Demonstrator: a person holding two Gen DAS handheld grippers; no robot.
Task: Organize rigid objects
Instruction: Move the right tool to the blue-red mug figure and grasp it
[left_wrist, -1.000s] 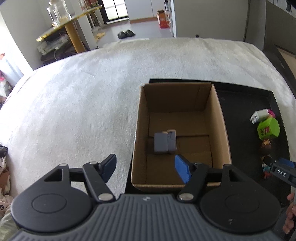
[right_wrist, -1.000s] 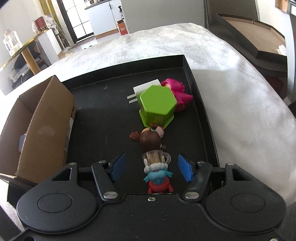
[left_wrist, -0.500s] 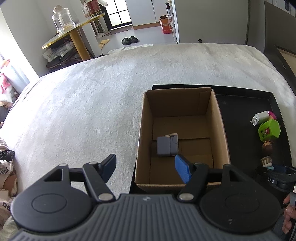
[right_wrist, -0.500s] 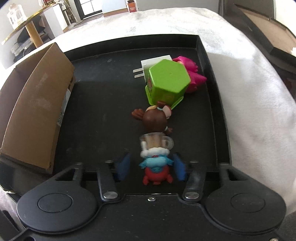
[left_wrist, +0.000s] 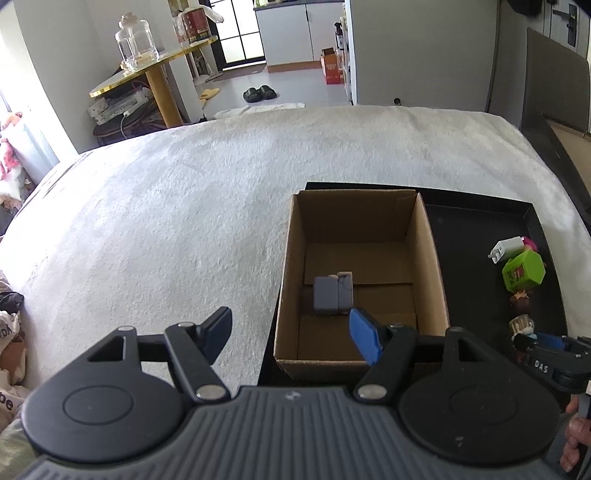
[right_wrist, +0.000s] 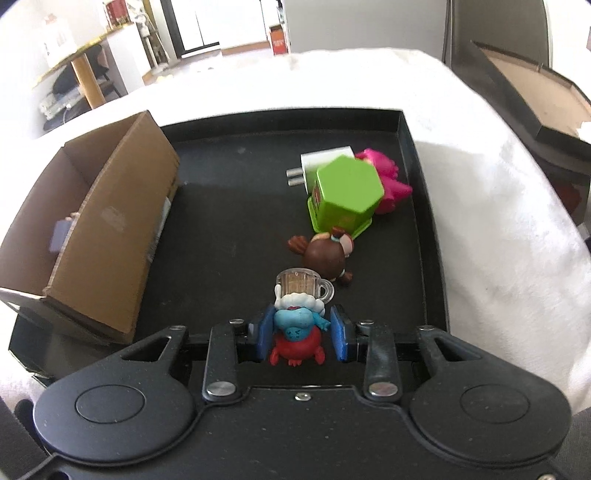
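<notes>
Right tool: its blue pads sat tight against the sides of the small blue-and-red figurine at lower centre of the right wrist view, gripping it; whether it had left the tray floor I could not tell
Left tool: wide apart and holding nothing, low in the left wrist view over the near left corner of the cardboard box
Task's things: the toys lay on the black tray at right of centre, the box stood on the tray's left part, the tray lay on the white bed
Slip risk: the figurine was round and glossy, held low on its body; a tilt on lifting could roll it out of the pads
Knock risk: the toy beer mug stood touching the figurine's white top, so a lift could tip or drag it
Neighbours: the brown-haired doll head lay just beyond the mug, then the green hexagonal box, the white plug adapter and a pink toy packed together at upper right
In the way: the box's near wall rose between the figurine and the box floor, so a low carry could catch its edge
Already inside: a grey block on the box floor, left of centre, leaving bare floor around it
</notes>
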